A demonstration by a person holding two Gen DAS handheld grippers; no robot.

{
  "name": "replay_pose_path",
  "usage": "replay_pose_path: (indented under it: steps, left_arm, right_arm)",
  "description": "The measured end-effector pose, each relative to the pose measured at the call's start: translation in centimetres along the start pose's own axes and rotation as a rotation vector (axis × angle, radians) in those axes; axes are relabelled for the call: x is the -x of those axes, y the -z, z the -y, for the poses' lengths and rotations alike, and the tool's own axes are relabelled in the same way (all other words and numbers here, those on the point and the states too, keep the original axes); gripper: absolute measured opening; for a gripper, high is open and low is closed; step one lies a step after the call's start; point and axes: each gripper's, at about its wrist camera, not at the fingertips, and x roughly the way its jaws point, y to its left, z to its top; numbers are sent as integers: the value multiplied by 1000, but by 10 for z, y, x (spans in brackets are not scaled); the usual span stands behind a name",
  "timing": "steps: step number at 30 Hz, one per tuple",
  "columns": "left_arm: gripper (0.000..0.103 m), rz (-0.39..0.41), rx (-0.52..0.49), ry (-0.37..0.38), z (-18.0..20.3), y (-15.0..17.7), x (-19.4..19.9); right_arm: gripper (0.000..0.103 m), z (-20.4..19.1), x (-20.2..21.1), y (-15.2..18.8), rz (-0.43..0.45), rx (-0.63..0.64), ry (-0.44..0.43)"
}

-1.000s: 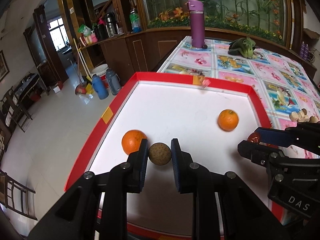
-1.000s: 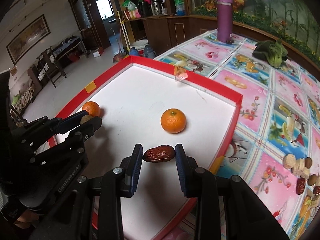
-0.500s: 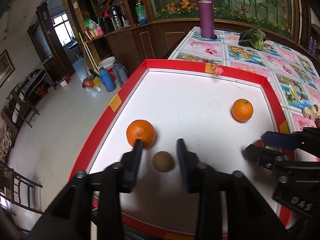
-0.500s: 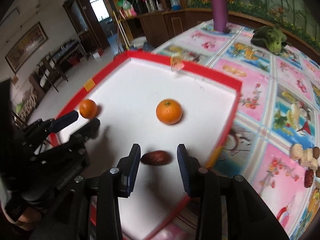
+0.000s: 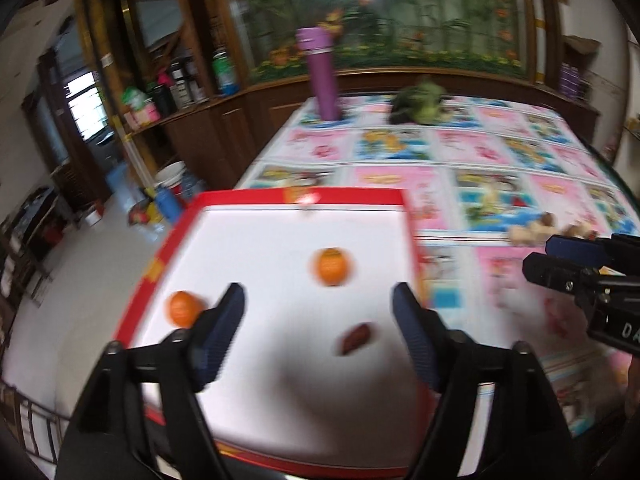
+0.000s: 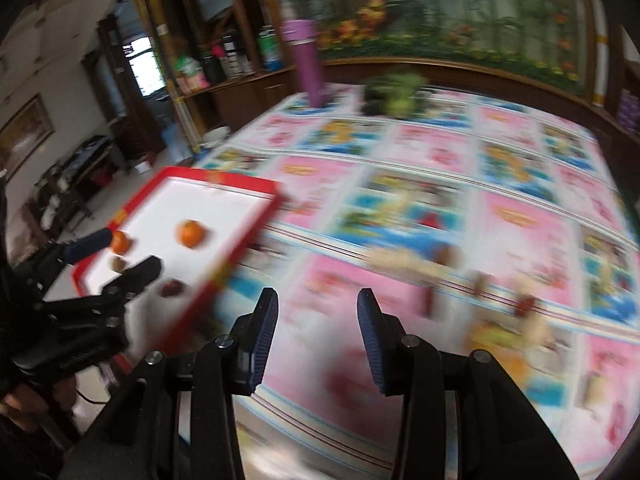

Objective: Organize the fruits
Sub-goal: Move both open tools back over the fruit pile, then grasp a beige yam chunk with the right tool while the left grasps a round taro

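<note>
A red-rimmed white tray [image 5: 304,197] [image 6: 224,182] holds two oranges [image 5: 332,267] [image 5: 183,309], a brown round fruit [image 6: 117,263] and a red date [image 5: 357,336] [image 6: 171,288]. My left gripper [image 5: 320,336] is open and empty above the tray's near part, with the date between its fingers' line of sight. My right gripper [image 6: 316,334] is open and empty, off the tray over the patterned tablecloth. Several more fruits and nuts [image 6: 416,260] lie blurred on the cloth ahead of it.
A purple bottle [image 5: 320,72] and a green vegetable [image 5: 420,104] stand at the table's far side by a wooden counter. The table's left edge drops to the floor beside the tray. Both views are motion-blurred.
Both grippers let go: the left released the brown fruit, the right the date, both left in the tray. Both opened wide, lifted back and swung right, the right out over the cloth.
</note>
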Motion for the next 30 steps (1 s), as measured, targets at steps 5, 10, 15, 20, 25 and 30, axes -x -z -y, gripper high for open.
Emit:
replay_pose_path:
  steps: [5, 10, 15, 20, 25, 30]
  left_arm:
    - [81, -8, -106, 154, 61, -2, 8]
    - [81, -52, -180, 269, 112, -4, 10]
    - [81, -51, -229, 348, 159, -16, 12]
    - [81, -85, -289, 399, 209, -28, -2]
    - [81, -141, -326, 427, 247, -30, -22]
    - [81, -170, -323, 444, 264, -34, -36]
  right_arm:
    - [41, 70, 41, 30, 4, -56, 166]
    - [45, 128, 66, 53, -23, -152, 286]
    - [45, 159, 74, 64, -13, -212, 313]
    - [45, 175, 65, 69, -28, -243, 293]
    - [44, 179, 59, 70, -42, -250, 261]
    - [44, 185, 58, 71, -39, -254, 244]
